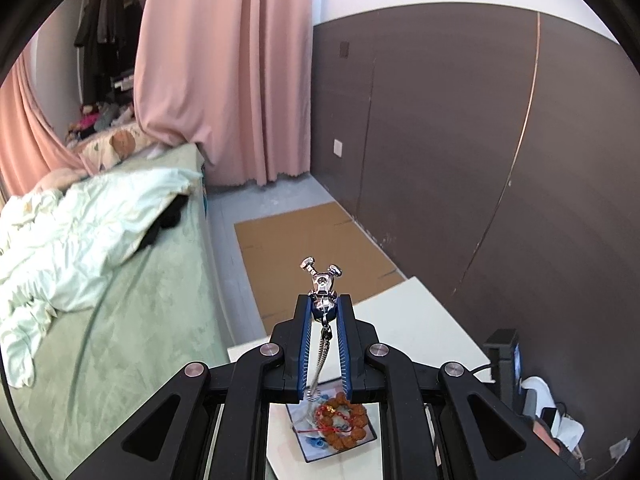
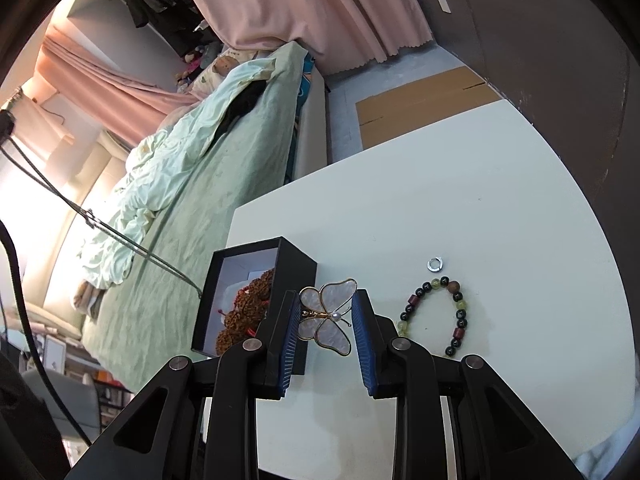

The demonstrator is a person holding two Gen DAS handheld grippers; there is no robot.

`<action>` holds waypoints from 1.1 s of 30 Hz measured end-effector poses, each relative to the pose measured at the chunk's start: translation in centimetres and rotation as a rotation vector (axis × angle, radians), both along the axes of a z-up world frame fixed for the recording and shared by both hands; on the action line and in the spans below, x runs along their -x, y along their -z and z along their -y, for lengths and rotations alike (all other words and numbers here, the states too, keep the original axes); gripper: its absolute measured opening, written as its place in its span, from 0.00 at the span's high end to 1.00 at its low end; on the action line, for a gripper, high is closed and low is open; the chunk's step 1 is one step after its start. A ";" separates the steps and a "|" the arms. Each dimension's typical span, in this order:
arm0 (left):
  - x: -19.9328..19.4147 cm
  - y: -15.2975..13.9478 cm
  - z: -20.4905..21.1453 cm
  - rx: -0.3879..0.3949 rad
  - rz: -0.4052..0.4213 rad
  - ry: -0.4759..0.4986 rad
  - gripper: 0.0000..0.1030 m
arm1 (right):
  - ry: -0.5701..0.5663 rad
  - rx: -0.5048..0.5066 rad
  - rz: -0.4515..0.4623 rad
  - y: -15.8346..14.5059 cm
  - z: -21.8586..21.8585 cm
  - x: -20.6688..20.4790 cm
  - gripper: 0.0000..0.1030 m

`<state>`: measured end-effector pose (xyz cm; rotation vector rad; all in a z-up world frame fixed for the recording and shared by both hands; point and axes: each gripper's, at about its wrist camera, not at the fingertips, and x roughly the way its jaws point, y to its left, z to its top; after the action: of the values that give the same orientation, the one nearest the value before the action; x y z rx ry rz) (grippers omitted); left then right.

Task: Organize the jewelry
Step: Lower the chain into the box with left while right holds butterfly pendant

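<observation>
My left hand-held gripper (image 1: 323, 307) is squeezed shut on a shiny silver charm shaped like a little figure with two round ears (image 1: 321, 285). The charm sticks out past the blue pads. Its thin silver chain (image 1: 320, 360) hangs down between the two fingers. I hold it up in the air, high over the white bench (image 1: 420, 332). Right under it sits a small black box with a white inside (image 1: 370, 436). In the box lies a bracelet of bumpy brown seed beads with a red string (image 1: 345, 421). The end of the chain hangs down to the box, close to those beads. Something blue lies under the beads, but I cannot tell what it is.

My right hand-held gripper (image 2: 326, 312) is partly open, and its two blue pads press on a pale shell butterfly brooch with gold edges and a tiny pearl in the middle (image 2: 329, 316). The butterfly fills the gap between the pads. It is held just beside the right wall of the black box. In this view I can see the brown beads inside the box too.

On the bench, to the right of my gripper, lies a bracelet of black, green and dark red round beads (image 2: 436, 316). A small silver ring (image 2: 434, 264) rests just above it, not touching it.
</observation>
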<state>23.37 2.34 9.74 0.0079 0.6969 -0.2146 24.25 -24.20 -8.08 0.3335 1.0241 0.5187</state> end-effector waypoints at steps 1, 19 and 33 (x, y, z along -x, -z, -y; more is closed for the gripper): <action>-0.2 0.7 -0.1 0.006 -0.014 -0.001 0.87 | -0.001 -0.003 0.001 -0.1 0.0 0.0 0.73; 0.9 -4.8 -0.5 0.006 0.088 -0.010 0.87 | -0.018 0.001 0.003 0.0 -0.6 -0.2 0.73; 1.0 -5.2 0.5 -0.040 0.103 -0.010 0.87 | -0.009 -0.010 0.002 -0.1 -0.3 -0.1 0.73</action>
<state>22.37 1.85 14.97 0.0533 0.5982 -0.1893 24.33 -23.89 -8.02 0.3373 1.0214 0.5326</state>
